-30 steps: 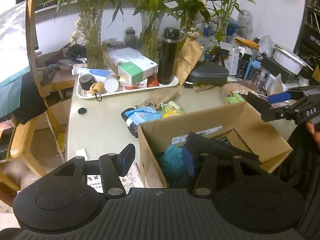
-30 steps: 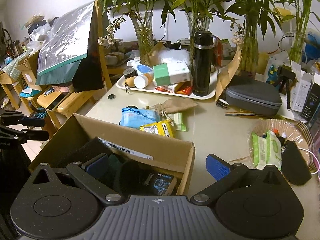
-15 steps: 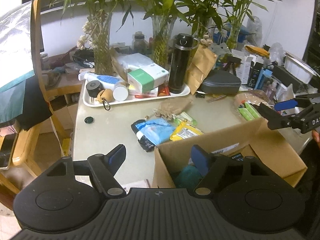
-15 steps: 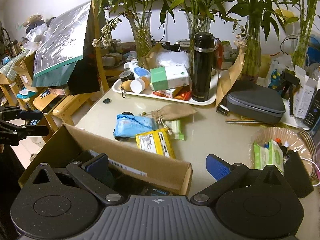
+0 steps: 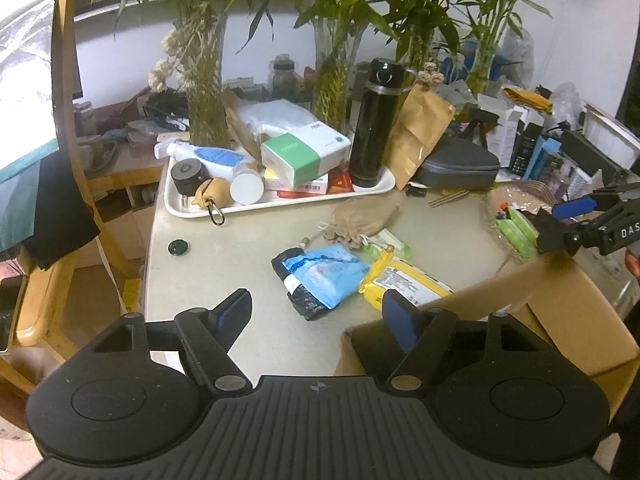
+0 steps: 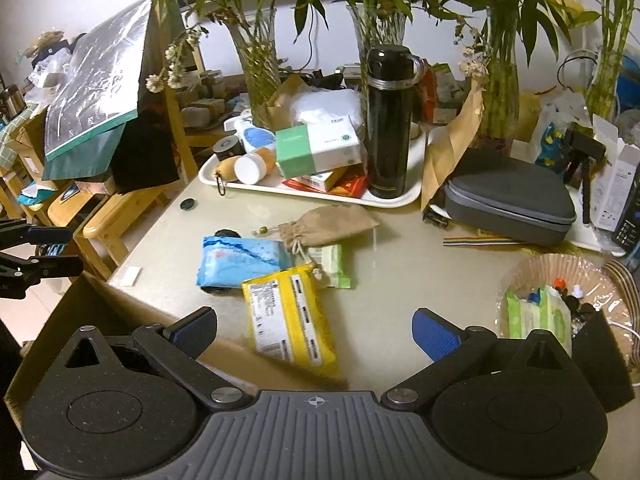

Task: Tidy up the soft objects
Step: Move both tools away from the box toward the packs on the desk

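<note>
Left claw: the left claw (image 5: 316, 312) is spread, nothing between its blue pads, above the near desk edge beside the box.
Right claw: the right claw (image 6: 314, 330) is spread wide and empty, over the box's far wall.
Soft things: a yellow flat soft packet (image 6: 290, 316), a light-blue soft pouch (image 6: 240, 258), a tan drawstring cloth bag (image 6: 328, 224) and a small green wipes pack (image 6: 332, 264) lie overlapping in a cluster mid-desk, outside the open brown cardboard box (image 5: 560, 312).
Risk: the pile overlaps, so a pinch on one may drag its neighbour; the bag's cord could snag.
Risk two: a low reach could nudge the box's wall.
Surface: pale glossy desk (image 5: 224, 264), likely slippery.
Room: crowded; a white tray (image 6: 320, 196) with a black flask (image 6: 388, 120), vases of bamboo behind.
</note>
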Action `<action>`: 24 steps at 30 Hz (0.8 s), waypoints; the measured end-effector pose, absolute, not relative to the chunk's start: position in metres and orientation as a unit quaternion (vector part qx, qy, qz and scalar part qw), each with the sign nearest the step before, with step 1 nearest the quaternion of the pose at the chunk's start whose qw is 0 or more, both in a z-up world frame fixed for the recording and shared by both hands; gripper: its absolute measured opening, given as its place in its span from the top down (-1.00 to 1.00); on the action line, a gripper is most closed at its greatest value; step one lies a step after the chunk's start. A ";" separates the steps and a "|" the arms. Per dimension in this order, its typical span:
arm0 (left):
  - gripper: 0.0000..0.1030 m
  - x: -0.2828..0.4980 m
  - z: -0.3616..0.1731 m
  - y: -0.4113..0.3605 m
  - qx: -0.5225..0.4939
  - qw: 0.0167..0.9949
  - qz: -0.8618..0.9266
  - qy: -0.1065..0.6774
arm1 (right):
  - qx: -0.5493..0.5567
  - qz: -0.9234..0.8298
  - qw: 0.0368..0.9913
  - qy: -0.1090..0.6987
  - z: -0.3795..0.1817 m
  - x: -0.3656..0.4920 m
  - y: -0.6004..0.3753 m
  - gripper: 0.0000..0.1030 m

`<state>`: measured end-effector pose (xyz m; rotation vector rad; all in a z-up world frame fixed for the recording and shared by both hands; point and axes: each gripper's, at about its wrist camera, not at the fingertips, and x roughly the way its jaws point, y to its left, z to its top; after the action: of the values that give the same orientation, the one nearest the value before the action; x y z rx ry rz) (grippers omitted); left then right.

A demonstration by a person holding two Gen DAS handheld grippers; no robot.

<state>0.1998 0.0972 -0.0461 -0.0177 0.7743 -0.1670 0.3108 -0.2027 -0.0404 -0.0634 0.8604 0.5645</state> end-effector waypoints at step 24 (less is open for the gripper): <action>-0.39 0.270 -0.079 0.116 -0.017 0.905 -0.087 0.415 | -0.011 0.325 0.812 0.484 -0.083 0.393 -0.202 -1.00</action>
<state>0.2700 0.1162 -0.0790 -0.0359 0.8578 -0.1792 0.3928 -0.2016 -0.0830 -0.0236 1.0339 0.6941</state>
